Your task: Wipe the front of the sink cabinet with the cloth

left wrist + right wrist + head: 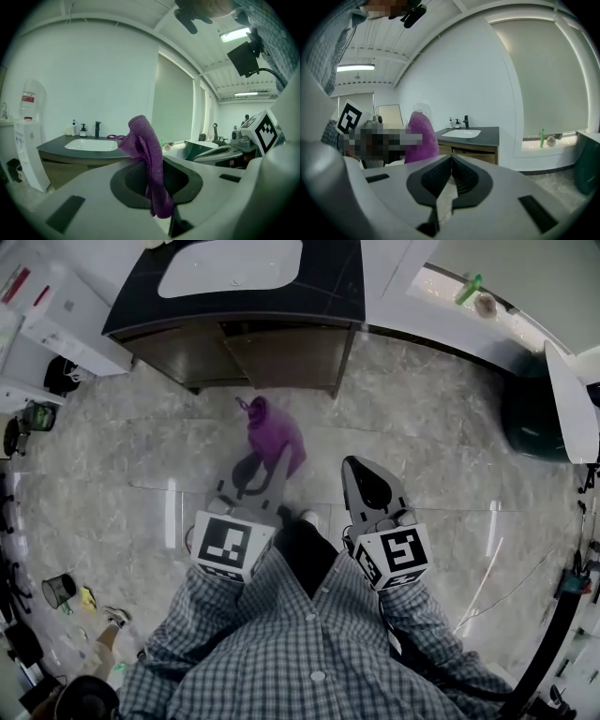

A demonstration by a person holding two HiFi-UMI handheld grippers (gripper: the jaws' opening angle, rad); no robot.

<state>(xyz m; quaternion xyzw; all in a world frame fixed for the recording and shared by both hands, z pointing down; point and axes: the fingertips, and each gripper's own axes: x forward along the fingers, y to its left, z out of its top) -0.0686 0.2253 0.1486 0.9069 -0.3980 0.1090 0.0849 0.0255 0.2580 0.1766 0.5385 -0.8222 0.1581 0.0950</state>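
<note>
Currently the left gripper [278, 465] is clamped tight on the bunched purple microfibre cloth [272, 427]. In the left gripper view the fabric [147, 159] is pinched at the jaw tips, with a fold standing up above them and a tail hanging below. The right gripper [356, 470] has its jaws closed tip to tip with nothing between them, and it is held just beside the left one, lower centre of the head view. The target is the brown wooden front of the sink cabinet [281, 357], under the dark countertop [333, 287] with the white oval basin [230, 266], upper centre of that frame. It is well apart from both grippers, with bare grey marble floor [422, 446] between, so wiping hasn't started, by my read. Risks from here: the grip looks like a narrow pinch on a wadded cloth, so drag across the panel could pull it out of the jaws. Little cloth sticks out past the tips, so pressing straight in would likely put hard jaw plastic on the wood and scuff it. The front sits low, so reaching it means stepping in and dropping down, and the idle right gripper could knock the counter edge on the way. A bunched cloth would also cover a thin stripe per pass, which would leave patches missed.
</note>
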